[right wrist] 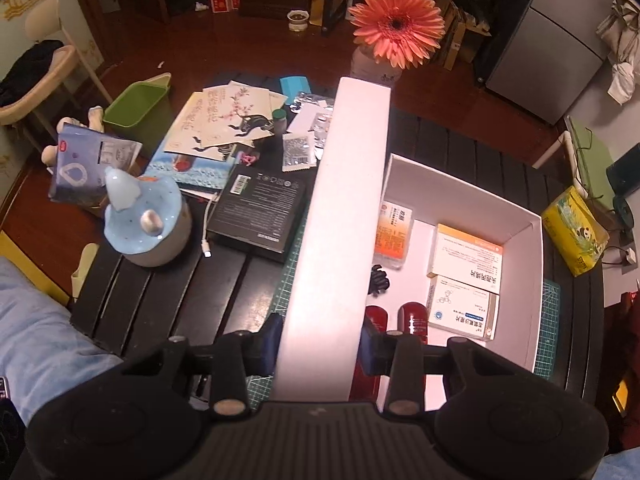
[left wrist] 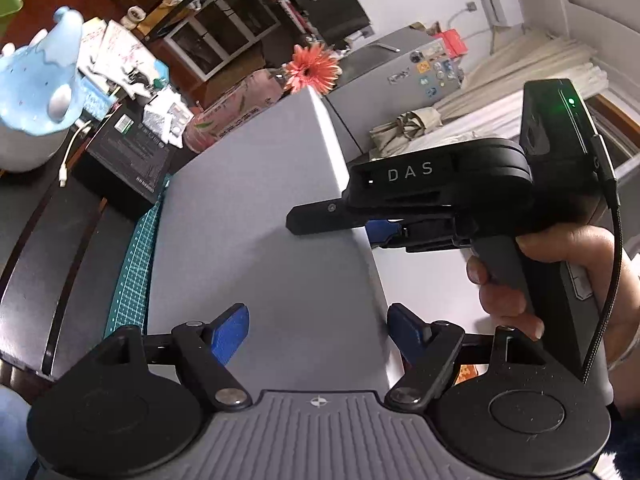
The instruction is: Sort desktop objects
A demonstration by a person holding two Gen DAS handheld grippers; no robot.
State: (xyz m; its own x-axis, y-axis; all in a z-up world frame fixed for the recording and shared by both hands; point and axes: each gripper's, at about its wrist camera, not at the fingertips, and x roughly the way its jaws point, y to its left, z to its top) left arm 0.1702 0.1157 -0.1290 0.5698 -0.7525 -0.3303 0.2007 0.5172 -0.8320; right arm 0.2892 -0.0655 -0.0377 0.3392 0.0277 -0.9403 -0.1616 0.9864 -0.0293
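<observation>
Right gripper (right wrist: 320, 344): my blue pads (right wrist: 269, 340) are clenched on the edge of the white box lid (right wrist: 344, 216), one pad on each face. The lid stands on edge, tilted up and away from me, running along the left wall of the open white box (right wrist: 532, 272).

Left gripper (left wrist: 318, 330): fingers spread wide, nothing between them. It hovers over the broad grey-white face of the lid (left wrist: 260, 216), with both blue pads (left wrist: 230, 332) apart from each other; I cannot tell whether they touch the surface. In the left wrist view my right hand (left wrist: 516, 280) grips the handle of the right gripper (left wrist: 384, 232), which bites the lid's far edge.

Box contents, right wrist view: an orange medicine carton (right wrist: 394, 236) against the left wall, two white medicine cartons (right wrist: 466, 258) side by side toward the right, two dark red cylinders (right wrist: 412, 316) near me, and a small black object (right wrist: 379, 280) beside the lid.

Box sits on a green cutting mat (right wrist: 548, 332) on a dark slatted table (right wrist: 168, 292).

Left of the lid: black product box (right wrist: 260, 208), white cable (right wrist: 207, 232), blue-lidded ceramic jar (right wrist: 148, 220), illustrated booklets (right wrist: 228, 120), foil sachet (right wrist: 298, 150). A pink gerbera (right wrist: 398, 26) stands behind the lid's far end.
</observation>
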